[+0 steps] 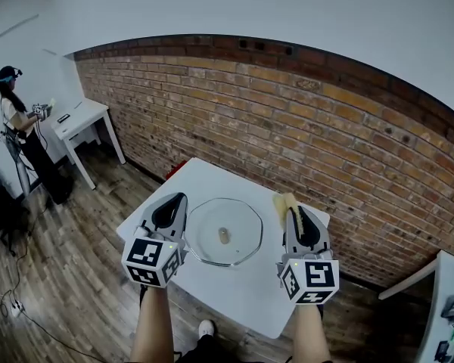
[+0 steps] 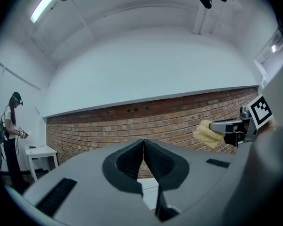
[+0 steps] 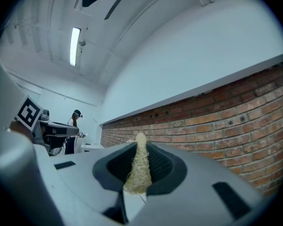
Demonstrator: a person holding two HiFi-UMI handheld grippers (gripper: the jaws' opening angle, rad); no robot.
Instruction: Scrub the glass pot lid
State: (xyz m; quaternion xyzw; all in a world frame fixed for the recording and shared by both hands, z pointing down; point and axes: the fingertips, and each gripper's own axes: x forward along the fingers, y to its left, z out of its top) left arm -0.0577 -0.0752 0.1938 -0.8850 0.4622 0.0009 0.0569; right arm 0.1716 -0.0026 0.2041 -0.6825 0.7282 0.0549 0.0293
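The glass pot lid [image 1: 224, 231] lies flat on the white table [image 1: 234, 293], a small knob at its middle. My left gripper [image 1: 175, 200] is held over the table just left of the lid, its jaws shut with nothing between them. My right gripper [image 1: 290, 212] is held to the right of the lid and is shut on a yellowish scrub sponge [image 1: 283, 203], which sticks out past the jaw tips. In the right gripper view the sponge [image 3: 139, 171] stands pinched between the pads. The left gripper view shows the right gripper [image 2: 225, 127] with the sponge [image 2: 207, 133] at the right.
A brick wall [image 1: 303, 138] runs close behind the table. A person [image 1: 23, 138] stands at far left beside a small white table [image 1: 82, 119]. Wooden floor [image 1: 68, 278] surrounds the table. Another white table's corner [image 1: 443, 293] shows at the right.
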